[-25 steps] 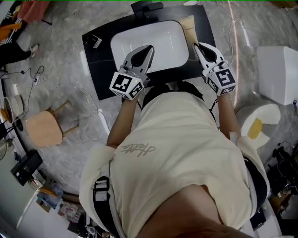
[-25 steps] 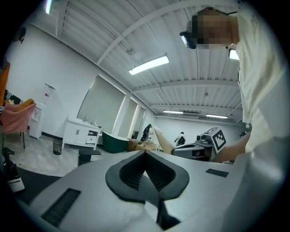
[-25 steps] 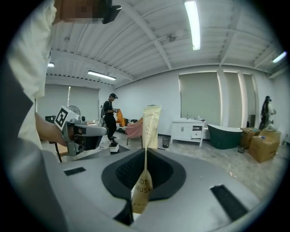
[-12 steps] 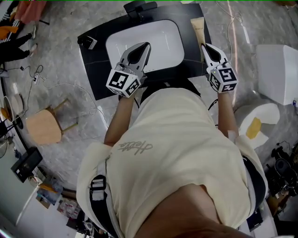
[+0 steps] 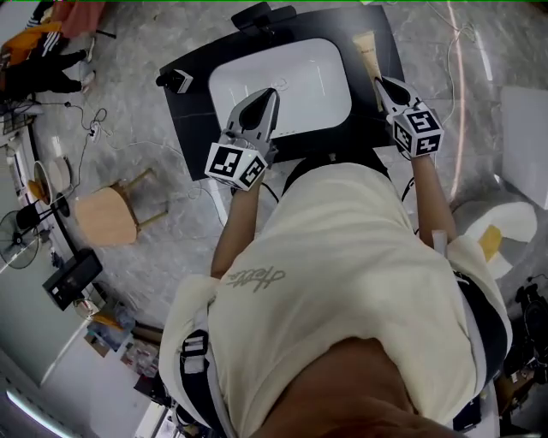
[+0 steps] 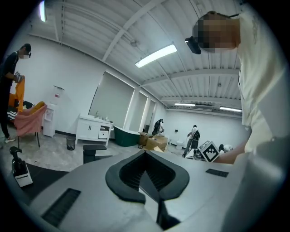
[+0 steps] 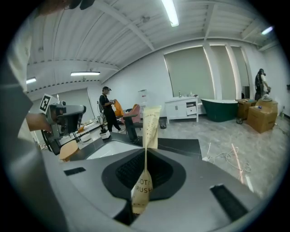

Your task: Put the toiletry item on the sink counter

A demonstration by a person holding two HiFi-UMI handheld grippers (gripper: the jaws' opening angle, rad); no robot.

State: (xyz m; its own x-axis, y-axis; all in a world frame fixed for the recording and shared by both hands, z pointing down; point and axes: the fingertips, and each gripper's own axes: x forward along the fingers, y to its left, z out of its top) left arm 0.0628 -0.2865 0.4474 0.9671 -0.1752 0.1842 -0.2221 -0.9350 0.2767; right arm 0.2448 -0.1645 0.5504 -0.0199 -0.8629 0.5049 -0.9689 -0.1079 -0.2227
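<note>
A beige toiletry tube (image 5: 368,53) sticks out forward from my right gripper (image 5: 383,85), which is shut on its lower end. It hangs over the right strip of the black sink counter (image 5: 193,128), beside the white basin (image 5: 291,73). In the right gripper view the tube (image 7: 149,129) stands edge-on between the jaws of the right gripper (image 7: 144,170). My left gripper (image 5: 267,94) is shut and holds nothing, over the basin's front rim. The left gripper (image 6: 146,156) shows its jaws pressed together.
A black faucet (image 5: 261,15) stands at the counter's far edge and a small pump bottle (image 5: 175,79) at its left end. A wooden stool (image 5: 107,216) is on the floor to the left, white fixtures (image 5: 497,231) to the right. Cables lie around.
The head view has shifted and the counter sits a little more to the right. My right gripper with the tube has drifted slightly right of the basin. The left gripper keeps its place.
</note>
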